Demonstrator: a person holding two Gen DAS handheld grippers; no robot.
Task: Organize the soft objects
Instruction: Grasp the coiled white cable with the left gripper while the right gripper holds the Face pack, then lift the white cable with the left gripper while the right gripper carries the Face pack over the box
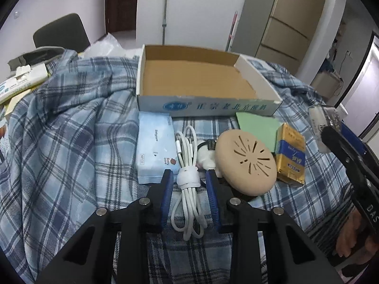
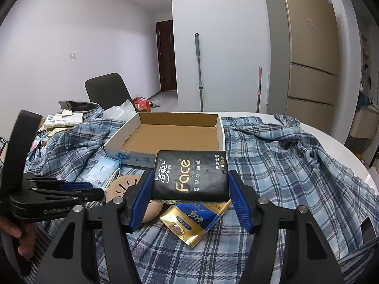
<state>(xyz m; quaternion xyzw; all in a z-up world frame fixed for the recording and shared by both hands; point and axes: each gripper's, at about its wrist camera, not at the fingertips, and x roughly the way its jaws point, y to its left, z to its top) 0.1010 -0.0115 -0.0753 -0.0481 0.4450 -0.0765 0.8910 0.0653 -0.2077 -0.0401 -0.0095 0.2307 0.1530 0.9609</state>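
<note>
The right gripper (image 2: 188, 187) clamps a black, soft "Face" tissue pack (image 2: 190, 176) above the blue plaid cloth (image 2: 284, 165), near the open, empty cardboard box (image 2: 165, 137). Only the left wrist view shows the left gripper (image 1: 189, 177) narrowed around a coiled white cable (image 1: 188, 189), pads not visibly pressing, beside a tan round slotted disc (image 1: 247, 163)

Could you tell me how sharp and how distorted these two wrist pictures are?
Left wrist view: strong fisheye bend with dark corners; the white coiled cable is sharp, the black right gripper at the edge is blurred. Right wrist view: the same bend curves the gold fridge; the black tissue pack reads crisply.
</note>
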